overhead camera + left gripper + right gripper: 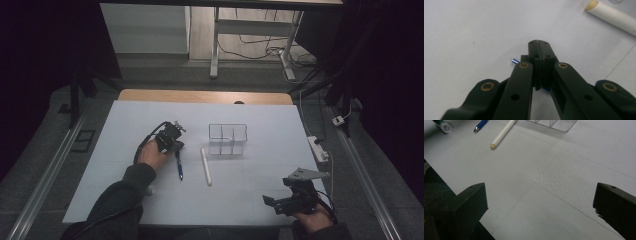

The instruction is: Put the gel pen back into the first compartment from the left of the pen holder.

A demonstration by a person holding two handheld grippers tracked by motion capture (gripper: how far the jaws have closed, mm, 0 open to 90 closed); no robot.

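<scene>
Blue ballpoint pen (178, 166) lies on the white desk (260, 195) left of centre — long axis near-to-far, tip nearward — its far end under the left gripper (176, 145), whose fingers are clamped together on it.

Left claw (176, 145) rests at the blue pen's (179, 167) far end; white tube (206, 166) lies right of it, near clear organizer (228, 138).

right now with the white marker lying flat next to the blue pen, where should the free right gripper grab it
Grip the white marker mid-barrel, coming straight down from above with the fingers either side of it. It lies flat, a long thin cylinder pointing toward the clear organizer, with bare table on its right. The right gripper is open.
</scene>
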